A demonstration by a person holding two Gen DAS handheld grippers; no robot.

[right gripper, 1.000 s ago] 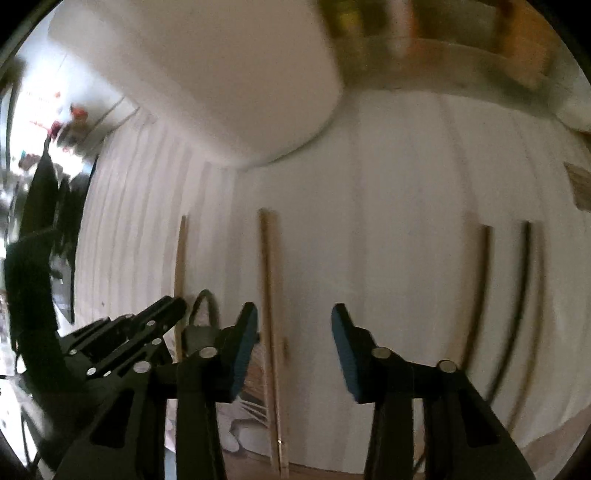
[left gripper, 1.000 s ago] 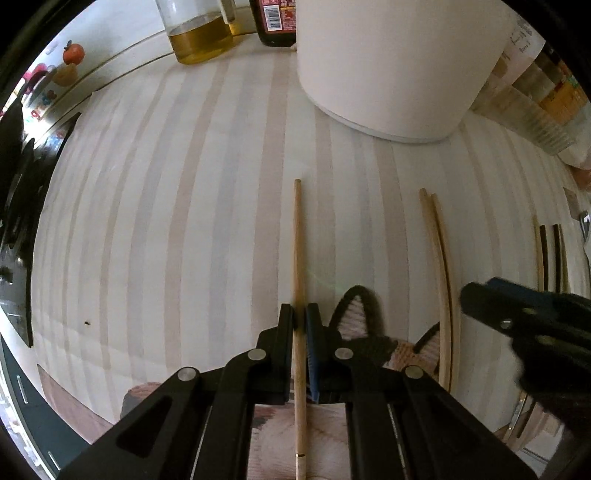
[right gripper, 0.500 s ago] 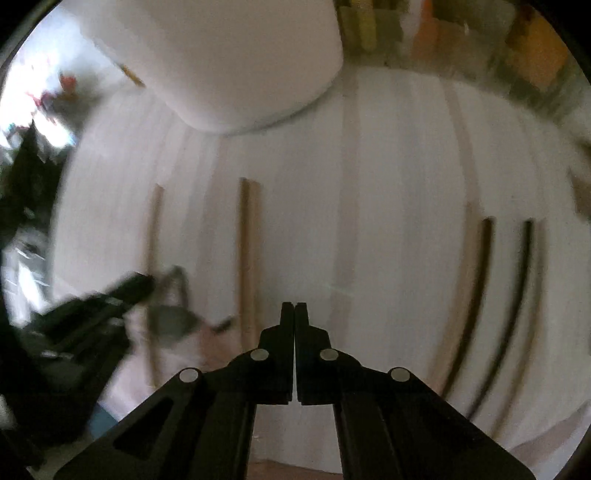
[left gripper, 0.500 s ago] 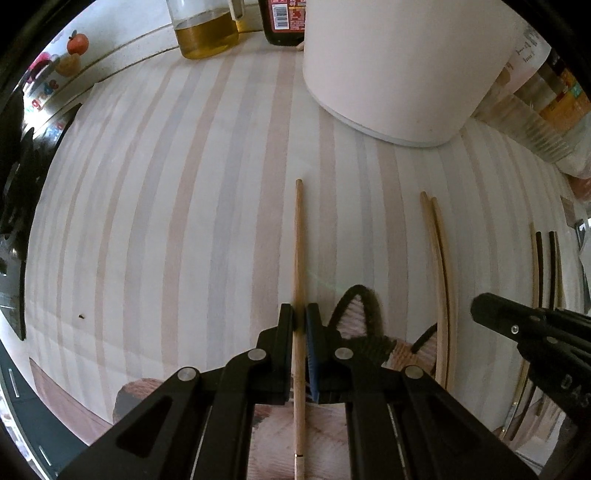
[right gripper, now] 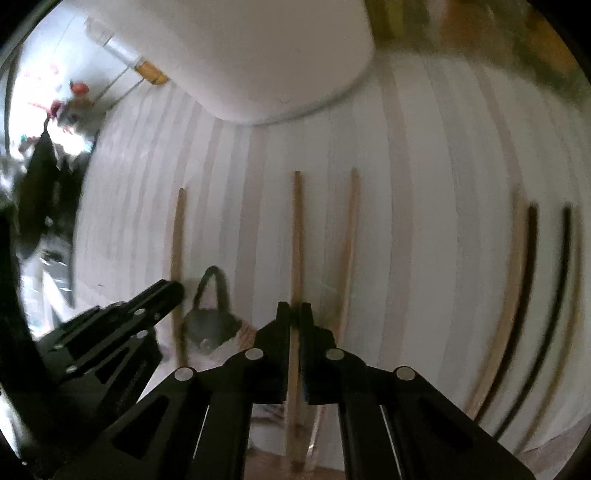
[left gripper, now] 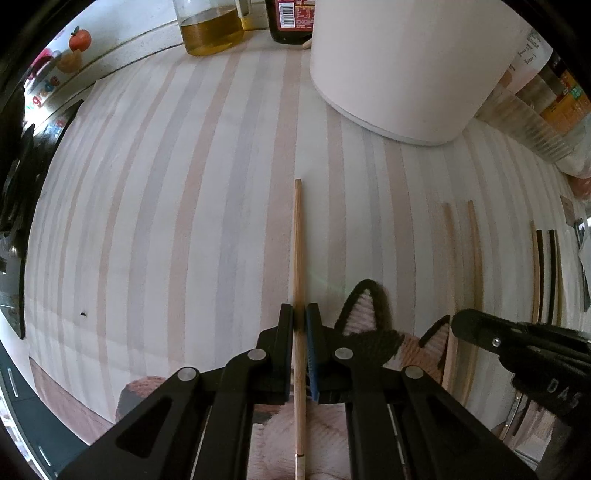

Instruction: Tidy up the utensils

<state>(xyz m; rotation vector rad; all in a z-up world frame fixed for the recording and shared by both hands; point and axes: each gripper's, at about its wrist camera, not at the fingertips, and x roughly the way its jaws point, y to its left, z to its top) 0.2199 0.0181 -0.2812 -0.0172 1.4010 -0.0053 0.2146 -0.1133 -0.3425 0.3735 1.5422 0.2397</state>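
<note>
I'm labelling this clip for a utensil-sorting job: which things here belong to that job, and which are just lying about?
Job:
lone light chopstick
middle light chopstick
third light chopstick beside it
dark chopsticks
striped mat under them

Lying about:
oil jar
dark sauce bottle
jars at right
white tub, role unclear

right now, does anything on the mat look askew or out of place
Yes: the slanted chopstick beside the held chopstick in the right gripper leans toward it, tips apart, near ends almost meeting. The dark pair further right lies evenly spaced.
</note>
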